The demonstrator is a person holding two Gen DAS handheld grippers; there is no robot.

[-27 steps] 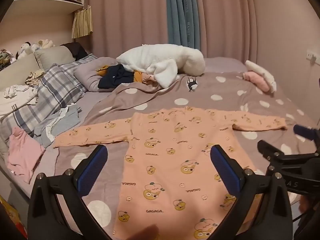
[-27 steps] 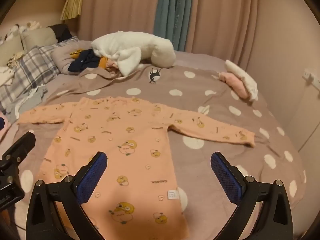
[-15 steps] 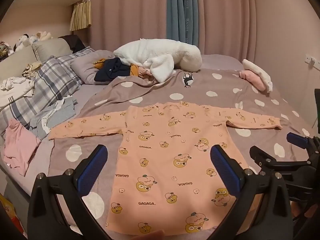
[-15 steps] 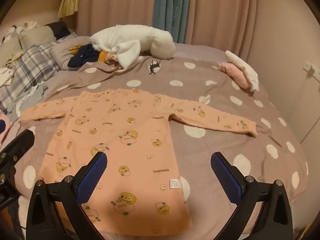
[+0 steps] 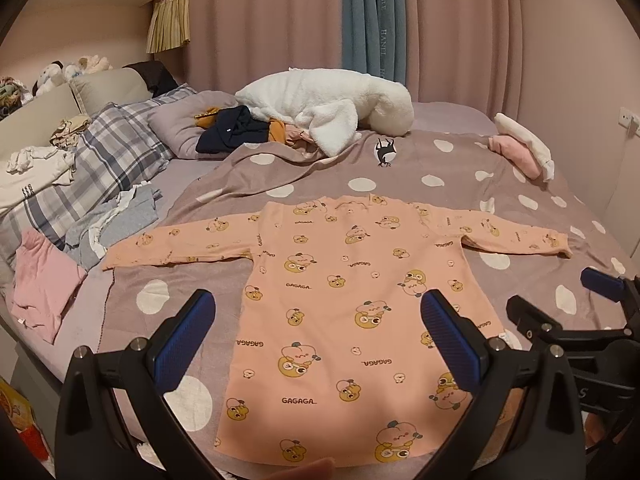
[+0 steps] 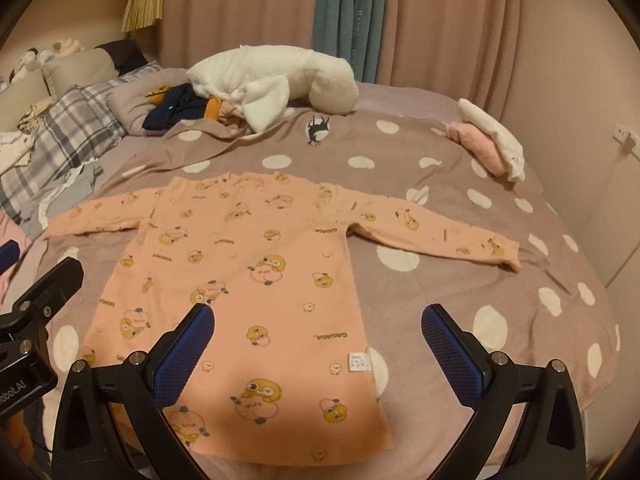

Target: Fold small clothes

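Note:
A small peach long-sleeved shirt (image 5: 344,304) with cartoon prints lies flat on the dotted bedspread, both sleeves spread out to the sides; it also shows in the right wrist view (image 6: 240,280). My left gripper (image 5: 318,338) is open and empty, hovering above the shirt's lower part. My right gripper (image 6: 318,344) is open and empty above the shirt's lower right edge, and shows at the right edge of the left wrist view (image 5: 568,320). The left gripper's body shows at the left edge of the right wrist view (image 6: 36,308).
A brown bedspread (image 5: 500,184) with white dots covers the bed. A white fleece garment (image 5: 328,104) and dark clothes (image 5: 232,132) lie at the back. Folded pink and white clothes (image 5: 520,152) sit far right. Plaid pillows (image 5: 108,148), grey and pink clothes (image 5: 44,288) lie left.
Both grippers have pulled back and risen from the shirt; the whole shirt, including its hem, now shows. Both stay open.

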